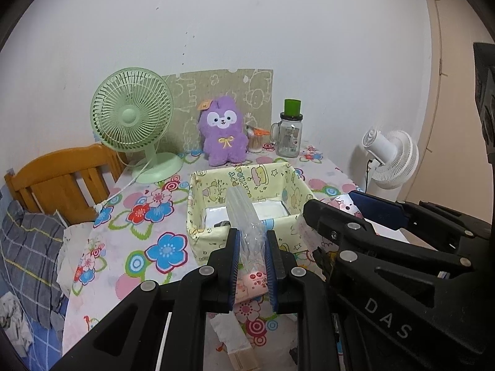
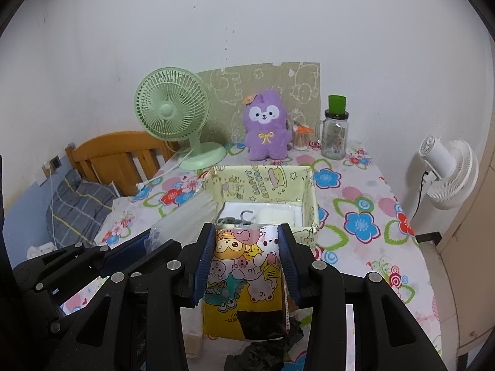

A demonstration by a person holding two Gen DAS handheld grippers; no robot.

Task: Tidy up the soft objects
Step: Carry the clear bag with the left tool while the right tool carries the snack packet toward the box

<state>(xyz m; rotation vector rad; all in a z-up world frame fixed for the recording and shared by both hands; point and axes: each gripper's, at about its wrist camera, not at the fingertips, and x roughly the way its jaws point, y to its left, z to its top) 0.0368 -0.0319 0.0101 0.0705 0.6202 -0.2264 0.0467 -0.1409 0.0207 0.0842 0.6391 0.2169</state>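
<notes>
Right wrist view, fabric box [image 2: 309, 198] holding white packs [image 2: 278, 215], right tool [image 2: 246, 262] clamping cartoon packet [image 2: 244, 281]

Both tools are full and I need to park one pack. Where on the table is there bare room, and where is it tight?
Most free: the floral cloth right of the fabric box, toward the white fan. Also free: the patch left of the box, in front of the green fan. Crowded: the back edge with the purple plush and glass jar, and the near edge under both tools.
</notes>
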